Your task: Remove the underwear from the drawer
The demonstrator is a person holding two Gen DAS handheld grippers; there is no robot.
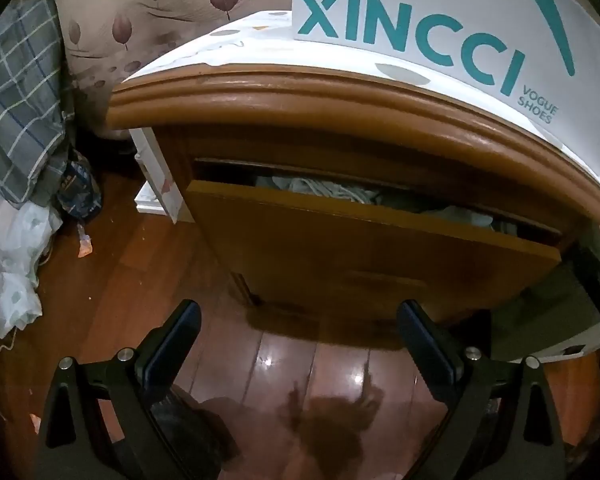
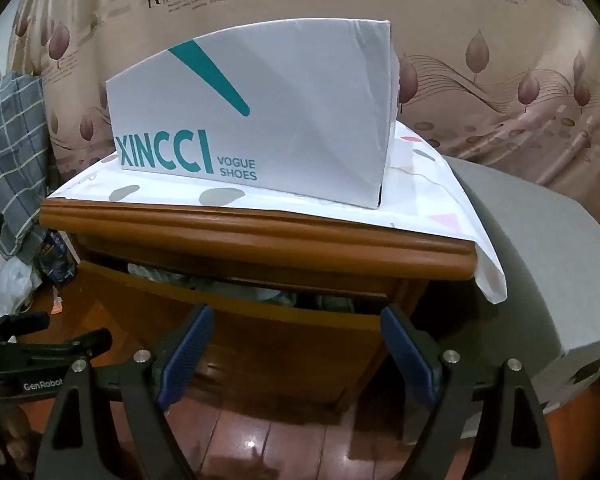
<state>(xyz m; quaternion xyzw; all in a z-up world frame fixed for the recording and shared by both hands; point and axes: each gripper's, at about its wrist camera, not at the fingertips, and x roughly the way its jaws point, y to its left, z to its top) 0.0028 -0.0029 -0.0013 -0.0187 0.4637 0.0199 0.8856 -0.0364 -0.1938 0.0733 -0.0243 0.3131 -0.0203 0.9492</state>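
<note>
While brown wooden drawer (image 2: 236,320) stands partly open, pale crumpled underwear (image 1: 340,194) still inside. My left gripper (image 1: 300,344) and right gripper (image 2: 296,348) both wide, empty, short of drawer. Step: approach. Next, I judge: reach over front, pinch fabric.

Your drawer (image 1: 340,240) is the top one of a brown wooden nightstand, pulled partway out beneath the moulded top edge. Inside it you have a crumpled heap of pale blue-grey and white underwear (image 1: 332,194), filling the gap from the left end towards the right, just below the drawer's front edge.
</note>
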